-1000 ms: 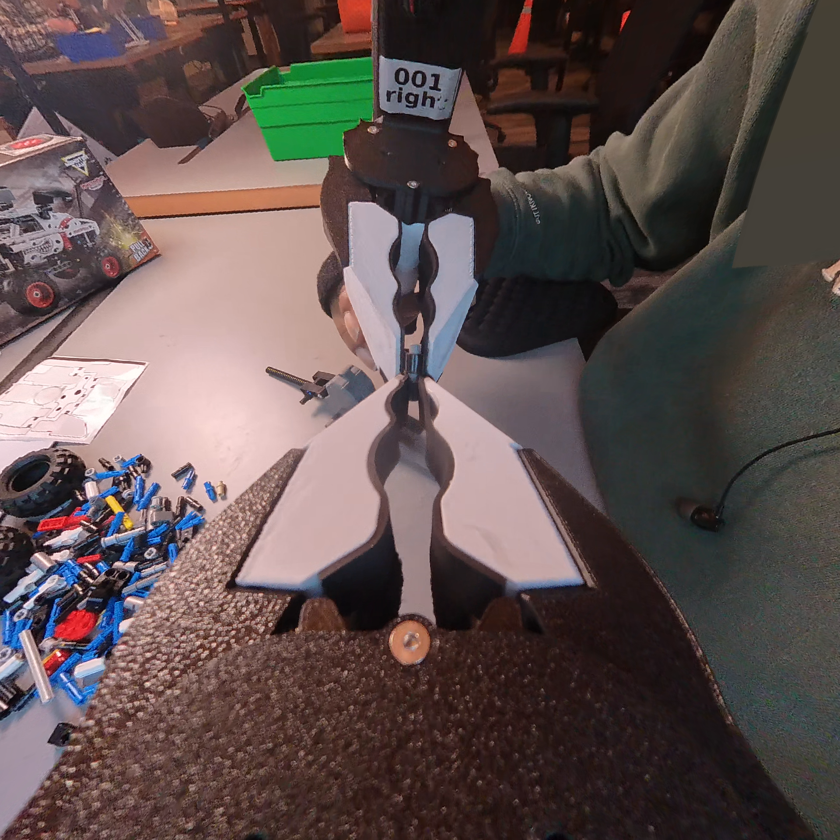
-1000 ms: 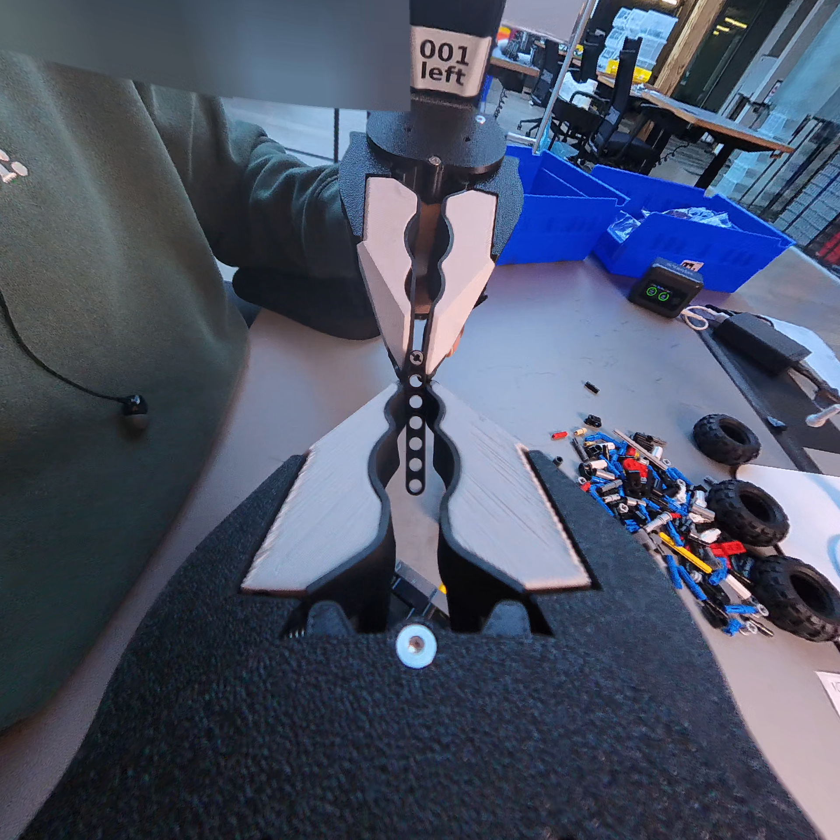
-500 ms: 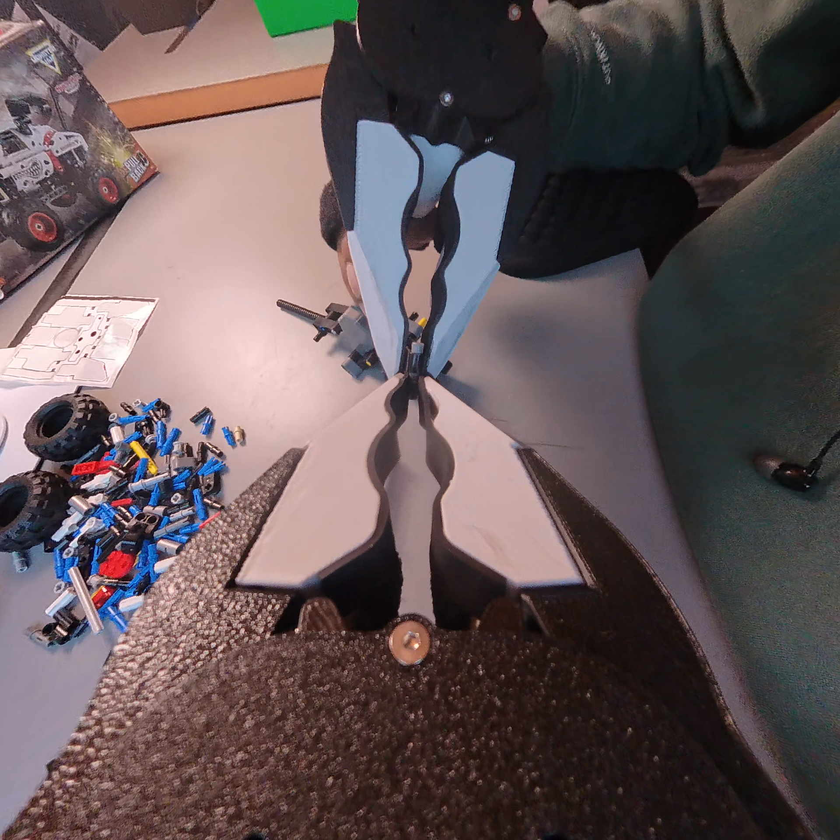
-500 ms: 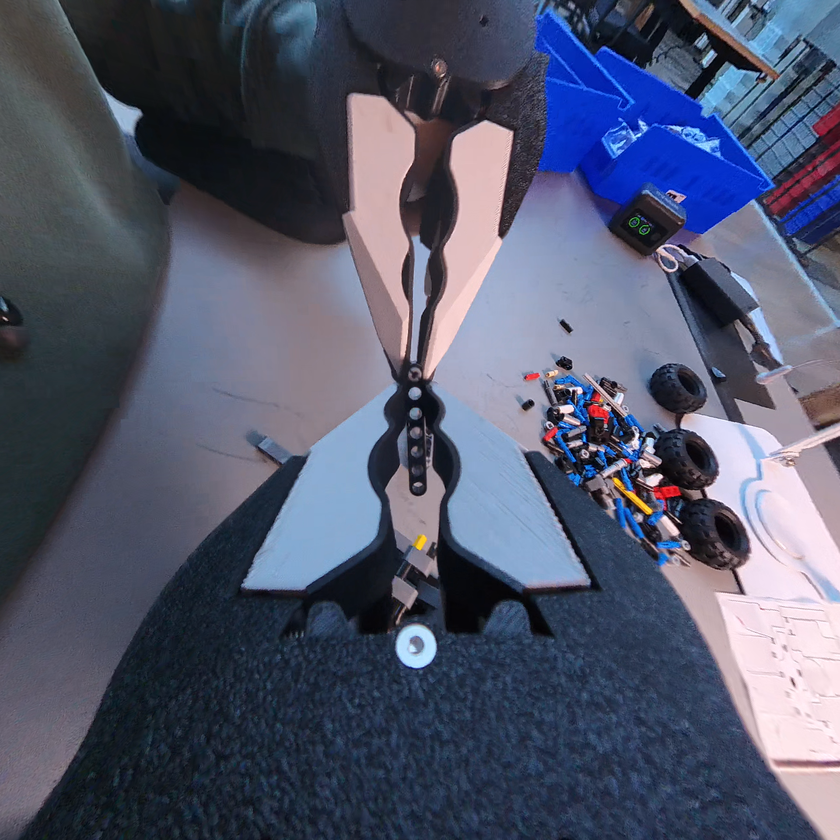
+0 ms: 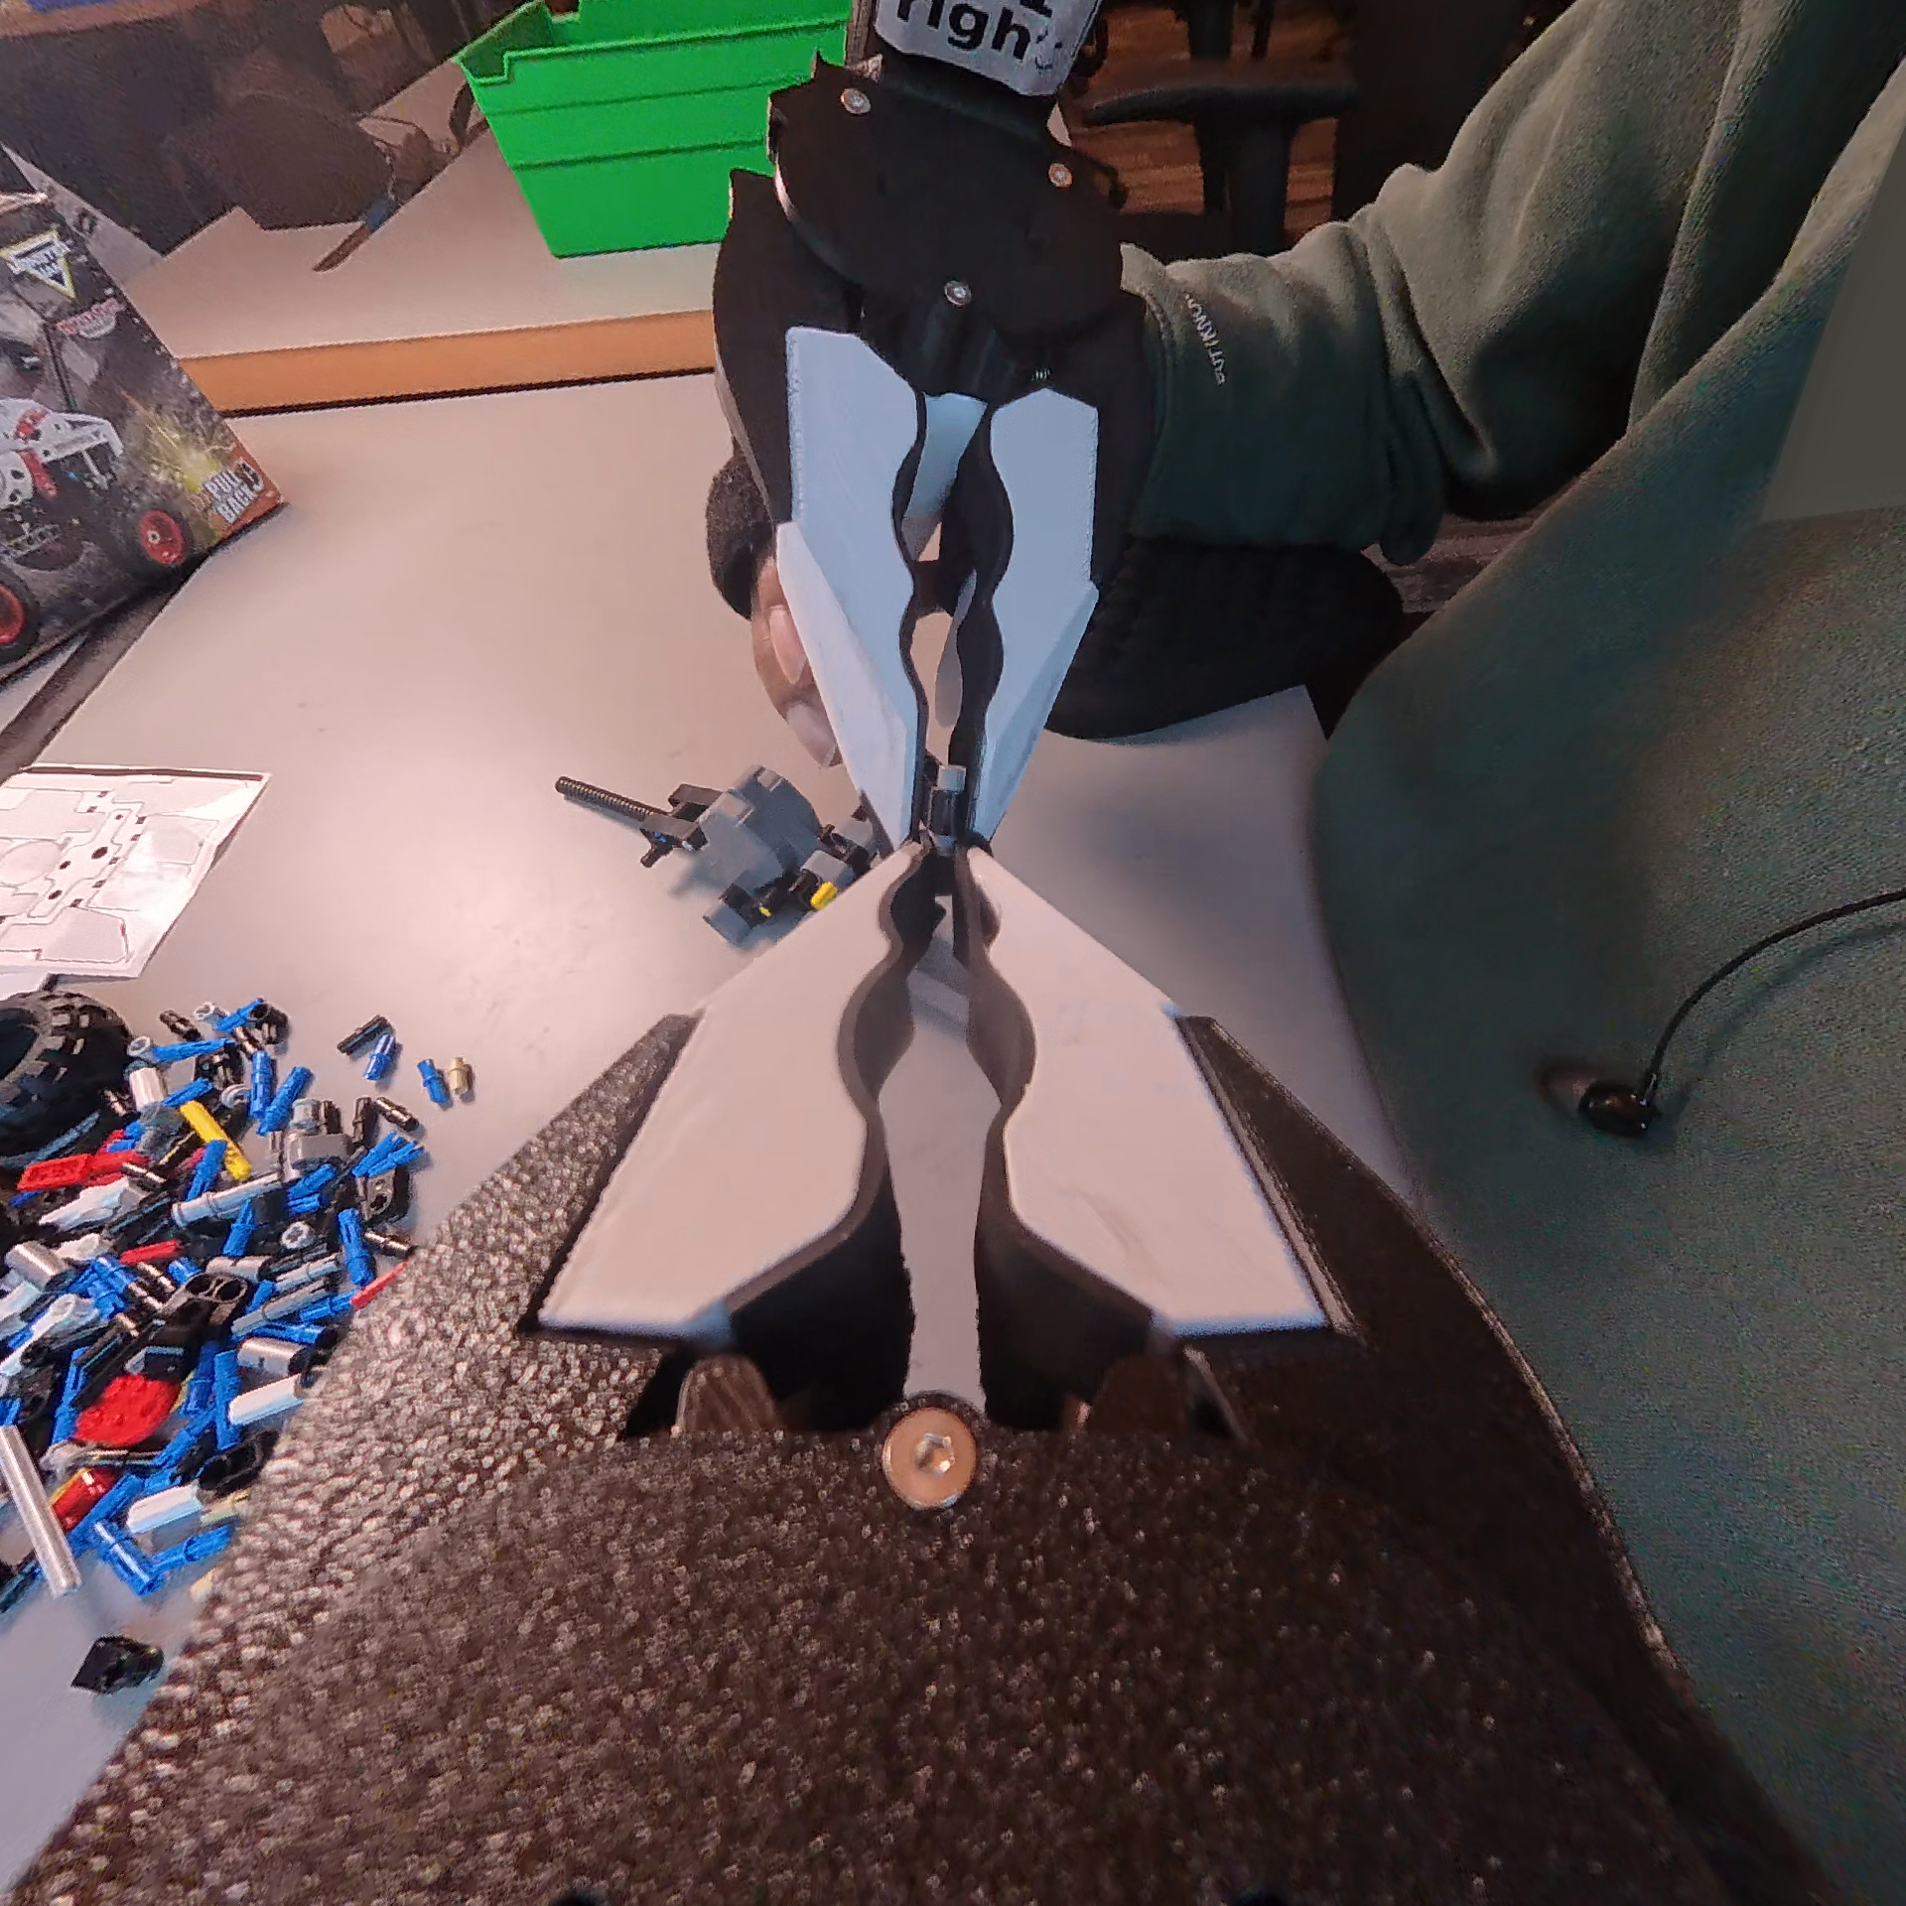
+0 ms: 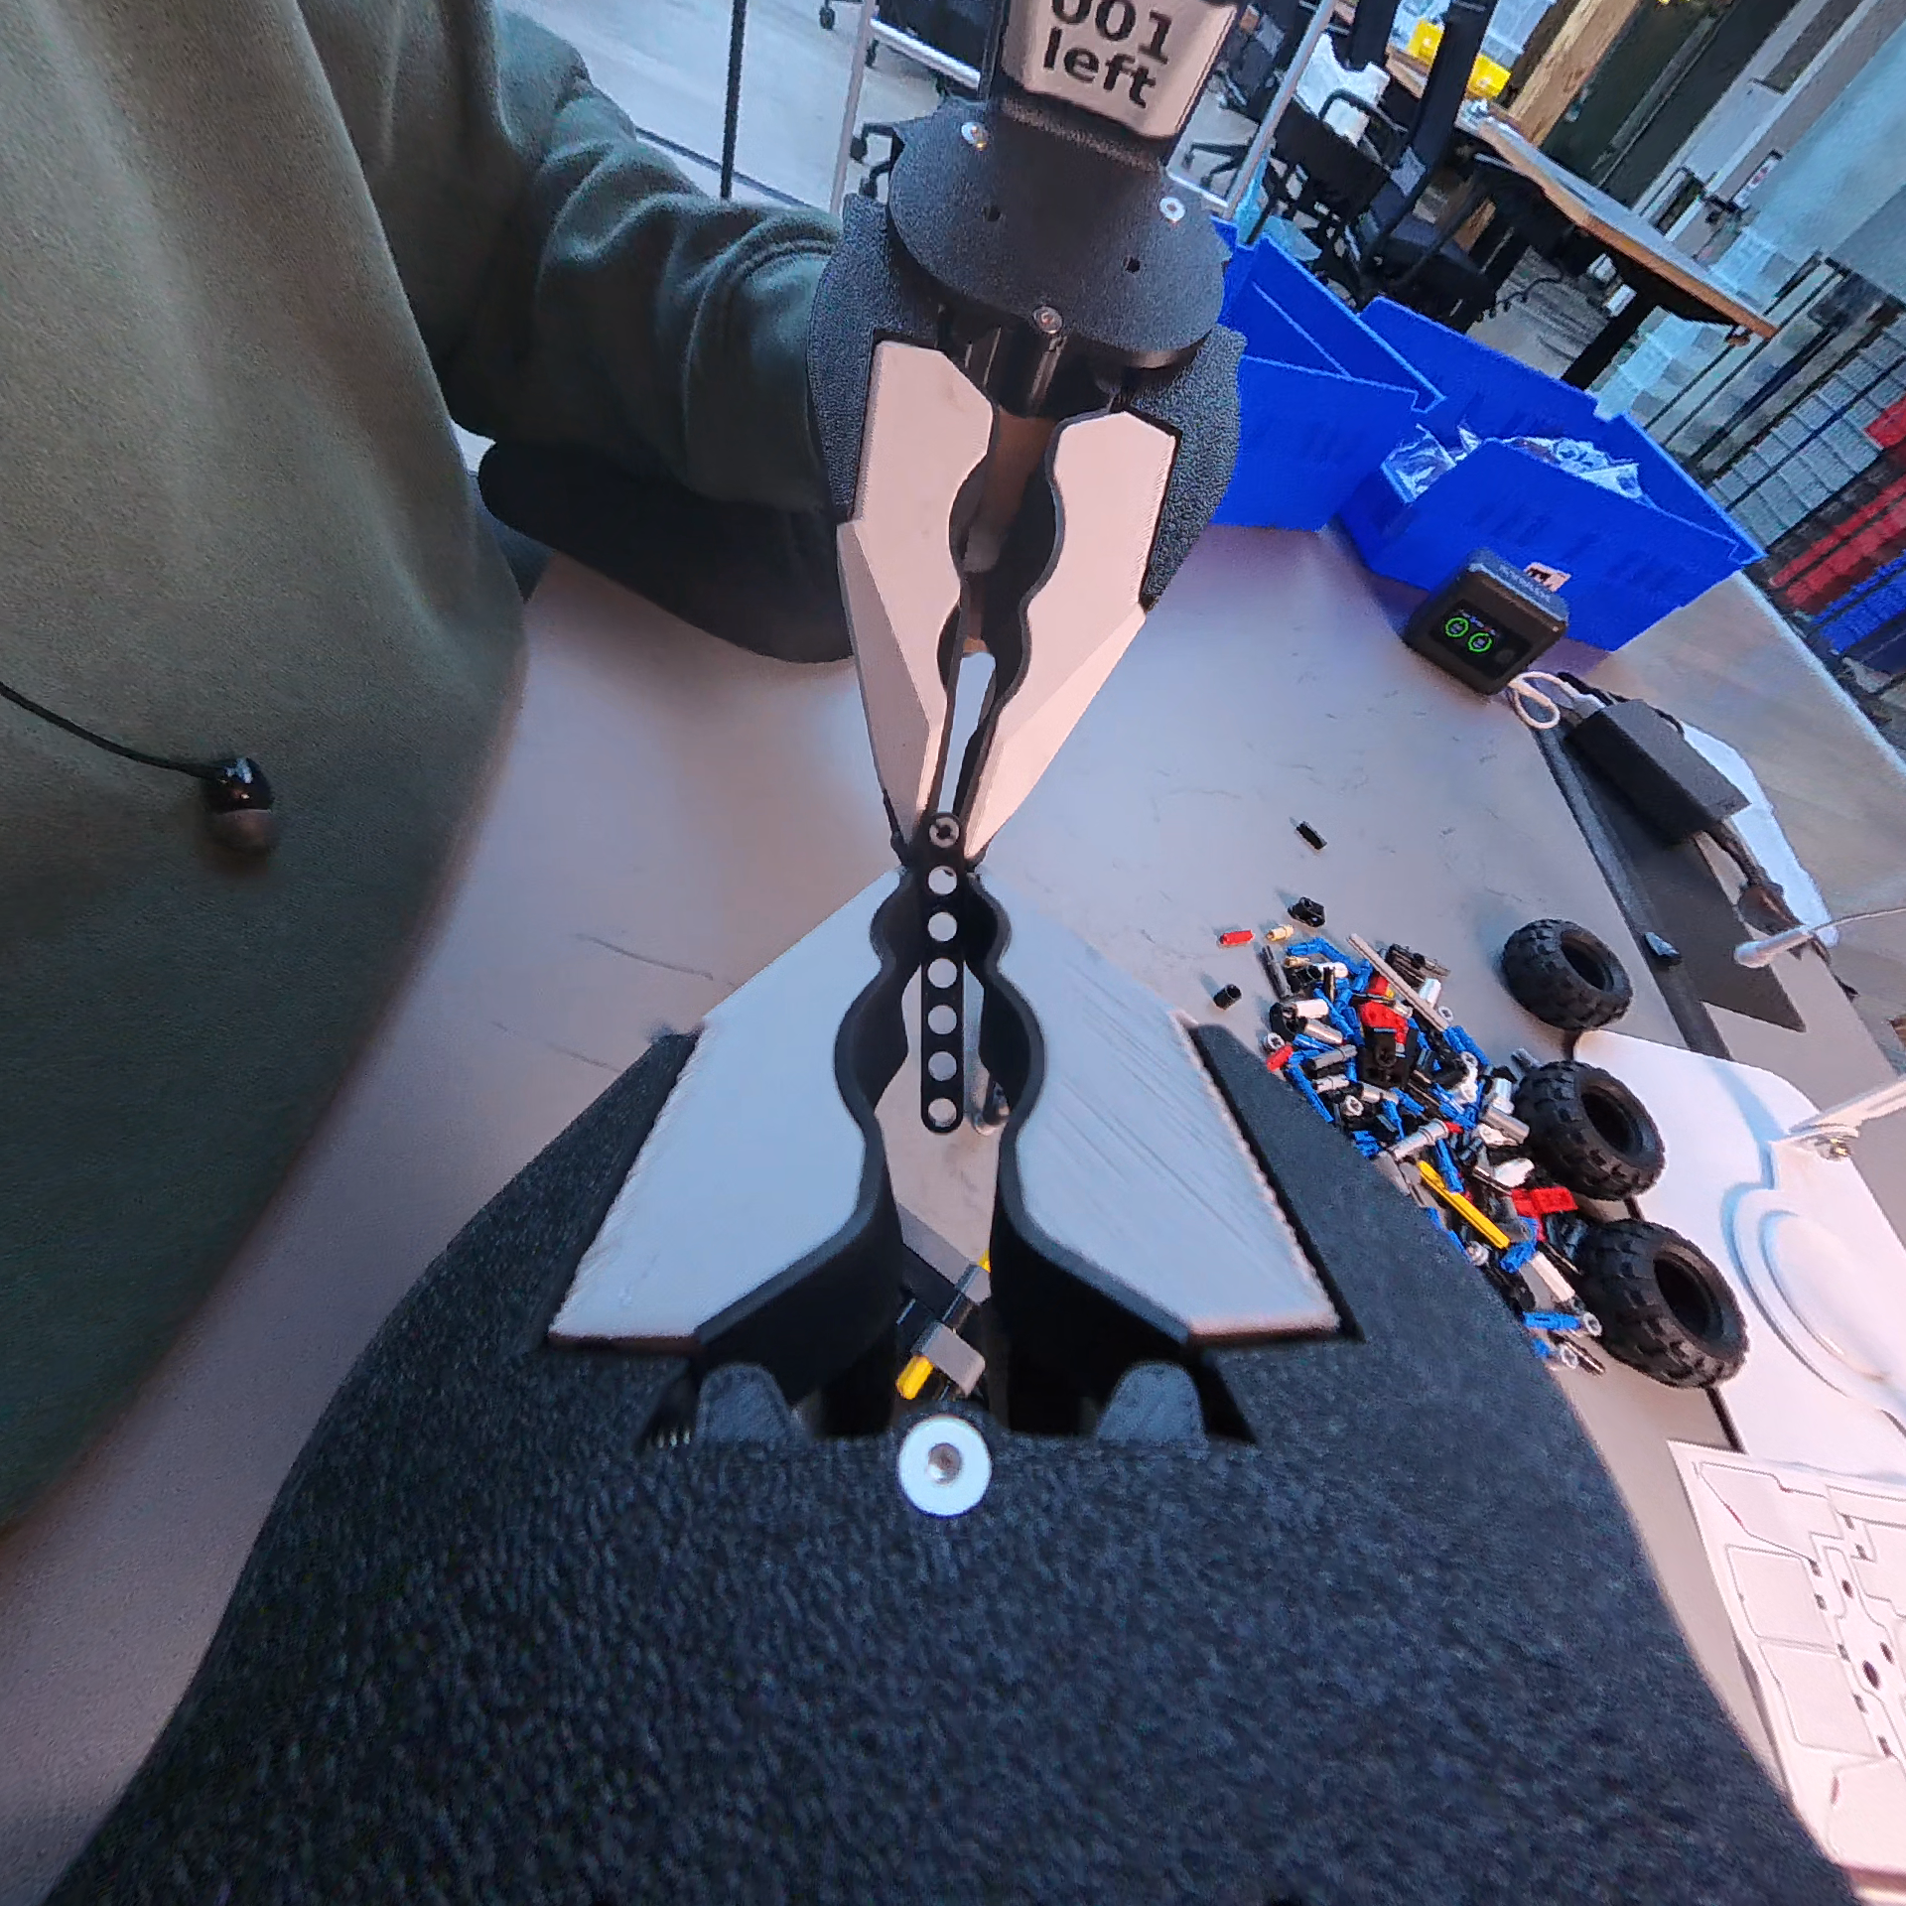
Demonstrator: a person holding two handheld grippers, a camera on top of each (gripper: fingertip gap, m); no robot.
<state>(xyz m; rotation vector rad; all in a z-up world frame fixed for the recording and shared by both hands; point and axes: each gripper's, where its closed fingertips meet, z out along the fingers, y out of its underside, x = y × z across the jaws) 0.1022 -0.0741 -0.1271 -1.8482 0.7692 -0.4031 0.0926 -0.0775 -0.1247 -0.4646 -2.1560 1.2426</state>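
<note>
Table (image 5: 464, 578): pale grey worktop, cleared in the middle, with loose stock pushed to one side.
Sweatshirt (image 5: 1650, 722): green, close behind both tools; black earbud (image 5: 1614, 1109) hanging loose on its cord against the chest.
Bins: green bin (image 5: 639, 134) on the next table, blue bins (image 6: 1547, 516) at the far edge, well apart from the working spot.
Box (image 5: 93, 433): toy monster-truck packaging propped at the table edge, printed with a truck picture and brand lettering, not repeated here.
Left gripper (image 5: 933, 851): raised above the table, fingers pressed together on the top end of the black beam (image 6: 941, 1021); white printed label on its body.
Right gripper (image 6: 941, 877): met tip to tip with the other, fingers likewise pinched on the beam, whose length runs back between them; similar white label.
Sheet (image 5: 103, 866): white die-cut sheet lying flat beside the parts.
Parts pile (image 5: 186, 1238): blue, black, red and grey pins and connectors, heaped near at hand.
Tyres (image 6: 1588, 1129): black, knobbly, lying at the pile's edge.
Grey assembly (image 5: 763, 835): half-built block with a black threaded rod, resting on the table just below the meeting tips, apart from them.
Small device (image 6: 1485, 629): black, green-lit screen, beside the blue bins.
Black beam: thin, perforated strip, held clear of the table at one end by both tools, probably steadied for alignment.
</note>
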